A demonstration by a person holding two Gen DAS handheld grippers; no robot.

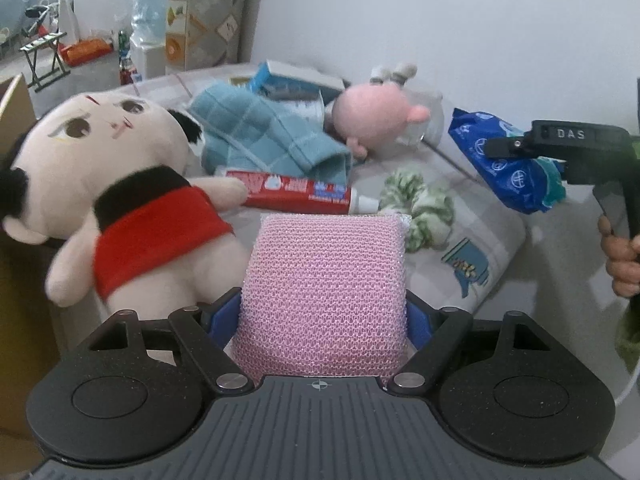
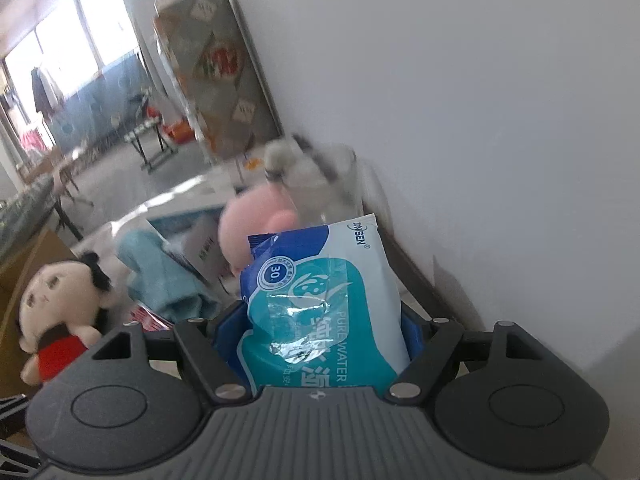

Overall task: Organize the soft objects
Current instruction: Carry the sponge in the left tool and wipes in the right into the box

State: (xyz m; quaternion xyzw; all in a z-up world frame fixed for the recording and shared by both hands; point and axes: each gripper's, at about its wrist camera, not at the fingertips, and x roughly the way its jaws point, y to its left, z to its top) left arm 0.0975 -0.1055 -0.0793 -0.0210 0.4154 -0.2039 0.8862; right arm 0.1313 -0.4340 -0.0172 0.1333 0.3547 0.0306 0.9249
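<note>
My left gripper (image 1: 323, 312) is shut on a pink mesh sponge (image 1: 324, 292), held above the table's near edge. My right gripper (image 2: 320, 320) is shut on a blue pack of wet wipes (image 2: 324, 300); the pack also shows at the right of the left wrist view (image 1: 508, 160), lifted off the table. On the table lie a doll in a red top (image 1: 120, 208), a blue towel (image 1: 268, 136), a pink plush (image 1: 376, 116) and a green-white scrunchie (image 1: 420, 208).
A red toothpaste tube (image 1: 300, 194) lies between the doll and the scrunchie. Blue and white boxes (image 1: 288, 80) sit behind the towel. A white wall (image 1: 480, 20) runs along the table's far side. A cardboard box (image 1: 16, 100) stands at the left.
</note>
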